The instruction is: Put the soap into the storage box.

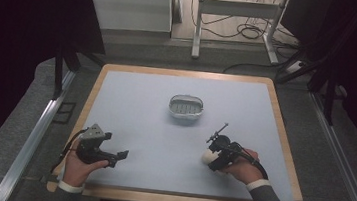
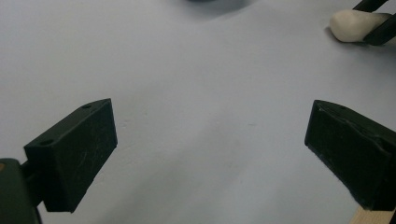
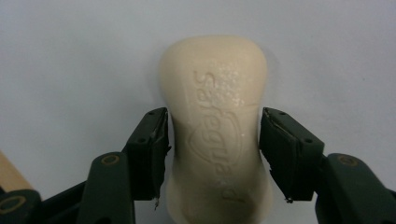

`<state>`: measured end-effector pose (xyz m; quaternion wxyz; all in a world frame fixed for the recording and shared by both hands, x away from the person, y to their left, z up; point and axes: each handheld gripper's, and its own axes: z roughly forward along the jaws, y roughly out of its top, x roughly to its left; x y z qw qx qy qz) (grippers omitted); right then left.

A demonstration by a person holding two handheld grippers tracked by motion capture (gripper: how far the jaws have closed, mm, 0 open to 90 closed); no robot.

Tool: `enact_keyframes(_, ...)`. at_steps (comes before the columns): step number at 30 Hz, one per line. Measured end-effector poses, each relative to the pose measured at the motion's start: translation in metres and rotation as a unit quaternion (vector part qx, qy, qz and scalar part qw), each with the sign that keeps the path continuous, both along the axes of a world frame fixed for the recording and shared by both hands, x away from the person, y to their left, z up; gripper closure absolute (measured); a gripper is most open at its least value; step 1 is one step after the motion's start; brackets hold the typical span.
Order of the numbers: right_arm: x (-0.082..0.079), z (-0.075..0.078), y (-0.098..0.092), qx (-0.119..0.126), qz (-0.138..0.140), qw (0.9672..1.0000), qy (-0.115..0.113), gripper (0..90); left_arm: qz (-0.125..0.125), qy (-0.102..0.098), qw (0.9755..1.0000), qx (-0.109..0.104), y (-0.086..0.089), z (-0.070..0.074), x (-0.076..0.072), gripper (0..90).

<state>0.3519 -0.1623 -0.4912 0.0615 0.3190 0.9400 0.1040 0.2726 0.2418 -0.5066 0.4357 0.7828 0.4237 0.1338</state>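
A cream soap bar (image 3: 215,74) with an embossed logo lies flat on the light blue mat (image 1: 140,106). My right gripper (image 3: 214,140) has its two black jaws pressed against the bar's narrow waist, one on each side. In the high view the soap bar (image 1: 207,157) is at the front right, under my right gripper (image 1: 215,153). An oval white soap dish (image 1: 186,107) with a ribbed insert sits near the mat's middle, apart from both grippers. My left gripper (image 1: 117,158) hovers at the front left, jaws wide open around bare mat (image 2: 210,140).
The table's wooden rim (image 1: 171,198) frames the mat on all sides. From the left gripper view, the soap bar (image 2: 355,25) lies far off at the upper right. Dark floor, metal rails and cables lie beyond the table.
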Motion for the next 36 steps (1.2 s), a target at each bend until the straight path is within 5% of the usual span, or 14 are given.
enact_keyframes(8, 0.001, 0.003, 0.003, -0.012, 0.006, 0.9999, 0.000, 49.3, 0.001, -0.001, 1.0000, 0.000, 0.001, 0.000, 0.000, 2.9)
enact_keyframes(22, 0.011, 0.035, 0.002, 0.025, 0.009, 0.9991, -0.033, 49.3, -0.002, 0.002, 1.0000, 0.004, -0.001, -0.001, 0.000, 3.0)
enact_keyframes(36, 0.027, 0.048, 0.008, 0.040, 0.015, 0.9977, -0.052, 49.3, 0.001, 0.001, 1.0000, 0.003, 0.000, 0.000, 0.000, 3.2)
